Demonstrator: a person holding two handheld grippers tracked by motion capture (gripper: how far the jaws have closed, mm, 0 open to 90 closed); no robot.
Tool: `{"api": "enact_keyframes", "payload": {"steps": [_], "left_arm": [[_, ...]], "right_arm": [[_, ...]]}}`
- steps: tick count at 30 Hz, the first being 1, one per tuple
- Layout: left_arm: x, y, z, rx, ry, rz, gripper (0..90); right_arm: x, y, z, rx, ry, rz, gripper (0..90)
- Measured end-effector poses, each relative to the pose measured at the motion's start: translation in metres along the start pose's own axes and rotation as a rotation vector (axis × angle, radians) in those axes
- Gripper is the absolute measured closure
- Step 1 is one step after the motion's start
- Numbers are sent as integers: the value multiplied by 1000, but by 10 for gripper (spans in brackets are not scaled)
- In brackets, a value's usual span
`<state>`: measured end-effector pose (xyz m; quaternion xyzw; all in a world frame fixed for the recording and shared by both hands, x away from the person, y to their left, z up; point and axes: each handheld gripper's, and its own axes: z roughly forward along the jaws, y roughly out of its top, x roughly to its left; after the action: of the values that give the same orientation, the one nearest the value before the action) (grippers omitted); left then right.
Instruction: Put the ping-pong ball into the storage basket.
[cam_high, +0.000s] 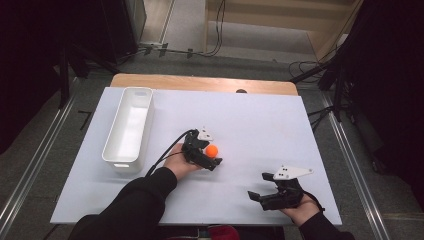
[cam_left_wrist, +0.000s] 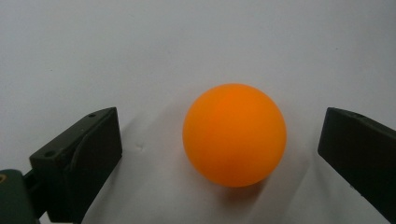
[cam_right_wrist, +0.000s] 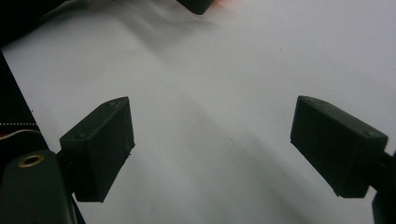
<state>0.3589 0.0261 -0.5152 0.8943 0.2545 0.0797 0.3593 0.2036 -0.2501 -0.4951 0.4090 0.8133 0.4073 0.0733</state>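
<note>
Closest to me, my right gripper (cam_high: 261, 186) is just parked near the front edge of the white table top (cam_high: 260, 125), jaws spread wide with nothing between them but bare surface. I'm keeping it low and off to the side so it stays out of the way of the other hand. A bit further in, my left gripper (cam_high: 216, 155) is doing the actual work: its jaws are apart too, and the small glossy orange ball (cam_left_wrist: 234, 134) is sitting on the table right between them, not touched by either one as far as I can tell. There's a visible gap on both sides, a bit wider on the right in the left gripper view. I've got the jaws straddling it like that because a round, light ball will probably scoot off if one jaw hits first, so I'd say centering before closing is the point. Further out on the left sits the long white plastic bin (cam_high: 128, 127), empty inside and well apart from the ball. My guess is that's where the ball ends up, and it's on the left gripper's side, so the carry should be short.
</note>
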Motion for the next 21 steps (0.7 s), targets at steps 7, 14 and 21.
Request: {"api": "enact_keyframes", "payload": {"steps": [7, 14, 21], "left_arm": [[-6, 0, 2, 12, 53, 32, 23], [-6, 0, 1, 10, 57, 34, 46], [-7, -1, -1, -7, 43, 33, 133]], "right_arm": [[0, 0, 0, 2, 1, -6, 122], [1, 0, 1, 9, 0, -6, 121], [1, -1, 1, 10, 2, -10, 122]]}}
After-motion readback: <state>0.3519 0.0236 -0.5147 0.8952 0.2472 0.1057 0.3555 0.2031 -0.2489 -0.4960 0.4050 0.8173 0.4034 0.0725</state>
